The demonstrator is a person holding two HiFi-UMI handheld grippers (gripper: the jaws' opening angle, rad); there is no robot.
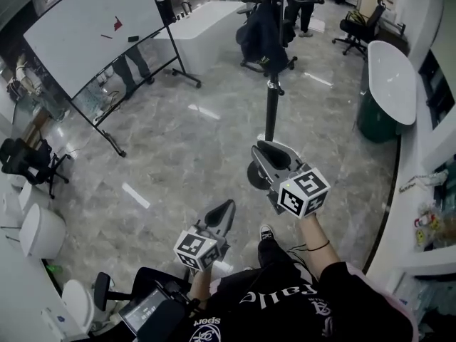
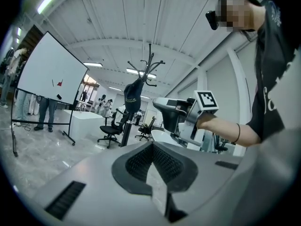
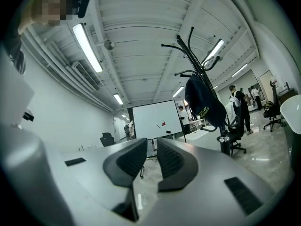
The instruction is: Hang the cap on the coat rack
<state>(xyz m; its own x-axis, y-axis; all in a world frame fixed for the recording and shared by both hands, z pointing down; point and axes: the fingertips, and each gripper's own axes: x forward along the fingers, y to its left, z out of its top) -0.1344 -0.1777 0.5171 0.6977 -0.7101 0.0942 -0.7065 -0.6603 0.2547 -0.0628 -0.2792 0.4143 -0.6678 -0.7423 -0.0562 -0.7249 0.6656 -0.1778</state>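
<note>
A dark cap with yellow print hangs on a hook of the black coat rack; it also shows in the left gripper view as the cap under the rack's arms. In the head view it is the dark cap at the rack's top. My right gripper is held up short of the rack's pole, apart from the cap. Its jaws stand a narrow gap apart with nothing between them. My left gripper hangs lower and nearer my body, pads together, empty.
The rack's round base stands on the marble floor just ahead of my shoe. A wheeled whiteboard is at the left, a white counter behind it, office chairs and a white table at the right. People stand far off.
</note>
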